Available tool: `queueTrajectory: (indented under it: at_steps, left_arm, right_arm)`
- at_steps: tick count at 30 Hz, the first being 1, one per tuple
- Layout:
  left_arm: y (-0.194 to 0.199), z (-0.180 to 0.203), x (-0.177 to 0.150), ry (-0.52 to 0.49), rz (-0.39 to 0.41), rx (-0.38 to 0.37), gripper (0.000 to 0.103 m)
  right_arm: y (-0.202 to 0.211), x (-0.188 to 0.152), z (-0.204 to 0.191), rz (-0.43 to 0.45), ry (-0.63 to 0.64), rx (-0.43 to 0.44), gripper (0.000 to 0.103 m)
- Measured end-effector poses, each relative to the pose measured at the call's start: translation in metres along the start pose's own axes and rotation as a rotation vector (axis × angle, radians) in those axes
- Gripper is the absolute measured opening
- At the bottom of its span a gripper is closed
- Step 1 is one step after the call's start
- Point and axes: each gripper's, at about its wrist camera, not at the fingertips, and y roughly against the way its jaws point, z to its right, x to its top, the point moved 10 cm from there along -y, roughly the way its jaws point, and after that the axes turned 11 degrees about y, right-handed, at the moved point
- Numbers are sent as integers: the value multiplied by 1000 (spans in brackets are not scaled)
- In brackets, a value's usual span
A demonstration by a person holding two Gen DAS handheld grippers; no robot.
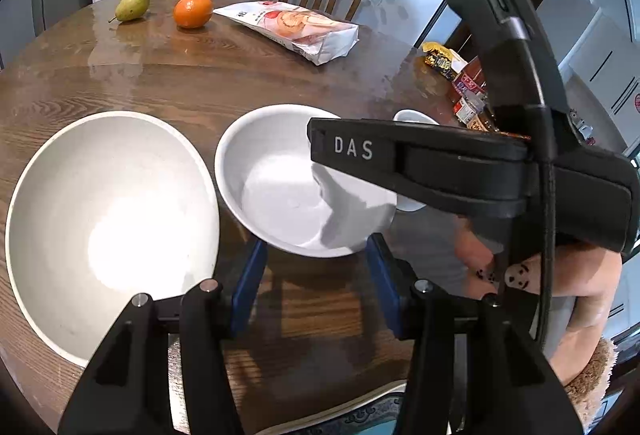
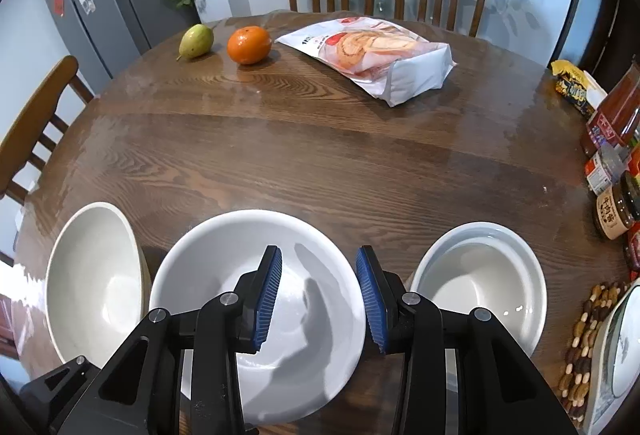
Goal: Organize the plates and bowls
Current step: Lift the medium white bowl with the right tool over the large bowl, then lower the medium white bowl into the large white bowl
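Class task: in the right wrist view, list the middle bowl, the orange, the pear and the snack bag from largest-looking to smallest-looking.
1. Middle bowl, though it is nearest the camera
2. Snack bag
3. Orange and pear: too alike to rank

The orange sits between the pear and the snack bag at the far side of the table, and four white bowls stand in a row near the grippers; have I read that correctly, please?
Not quite: three bowls, not four. The right wrist view shows the left bowl, the middle bowl and the right bowl. The orange does sit between the pear and the snack bag.

Far side of wooden table: pear beside orange; snack bag right; jars at edge.
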Motion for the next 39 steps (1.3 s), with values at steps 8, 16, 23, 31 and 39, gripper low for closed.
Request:
queueTrajectory:
  at_steps: [8, 16, 23, 31, 39]
  left_arm:
    - [12, 8, 3, -22, 43, -5, 50]
    - [23, 14, 4, -31, 76, -28, 51]
    - [35, 15, 8, -30, 122, -27, 52]
    - [46, 16, 13, -21, 158, -39, 52]
    - [58, 15, 15, -30, 196, -30, 53]
  right_arm:
    - [18, 6, -2, 43, 26, -33, 42]
    - [38, 12, -4, 94, 41, -53, 42]
    - [55, 17, -8, 139, 65, -75, 42]
    - [70, 22, -13, 183, 86, -91, 42]
    - [82, 25, -19, 219, 94, -87, 42]
